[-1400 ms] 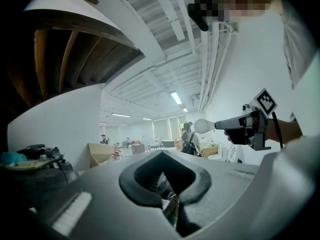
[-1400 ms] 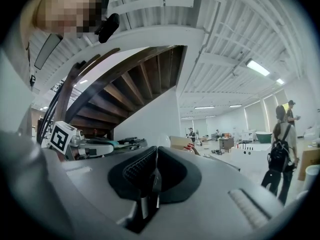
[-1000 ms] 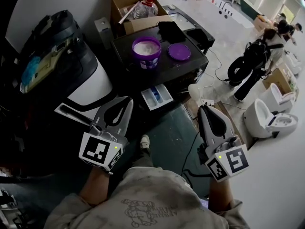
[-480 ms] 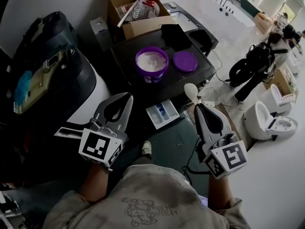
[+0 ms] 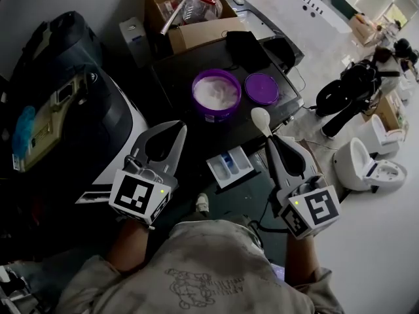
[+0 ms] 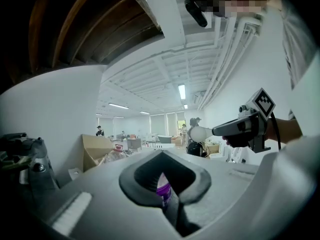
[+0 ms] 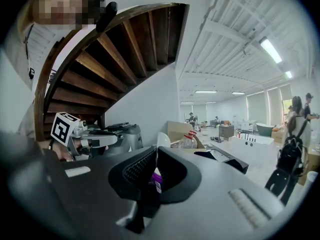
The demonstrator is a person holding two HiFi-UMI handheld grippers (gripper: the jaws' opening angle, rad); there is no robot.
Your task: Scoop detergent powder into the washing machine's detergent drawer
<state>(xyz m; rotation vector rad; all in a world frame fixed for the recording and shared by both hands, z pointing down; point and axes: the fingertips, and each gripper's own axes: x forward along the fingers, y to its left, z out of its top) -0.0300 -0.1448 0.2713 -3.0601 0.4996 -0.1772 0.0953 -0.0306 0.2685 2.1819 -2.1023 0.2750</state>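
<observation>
An open purple tub (image 5: 216,94) of white detergent powder stands on the dark washing machine top (image 5: 180,77), its purple lid (image 5: 262,88) lying to its right. Below the front edge, the white detergent drawer (image 5: 230,167) is pulled out. My right gripper (image 5: 268,140) is shut on the handle of a white scoop (image 5: 260,118), whose bowl hovers near the lid, above the machine's front edge. In the right gripper view the scoop (image 7: 162,140) rises past the jaws. My left gripper (image 5: 177,131) is shut and empty, left of the drawer; the tub (image 6: 164,189) shows through its jaws.
A cardboard box (image 5: 196,28) with a clear bottle (image 5: 196,5) sits behind the machine. A black bag (image 5: 247,50) lies on the machine's back right. A dark appliance (image 5: 65,110) stands at the left. People (image 5: 353,90) and white toilets (image 5: 366,165) are at the right.
Both grippers have come closer to the machine. The scoop in the right gripper has risen from floor side of the drawer to beside the lid. The left gripper stayed shut.
</observation>
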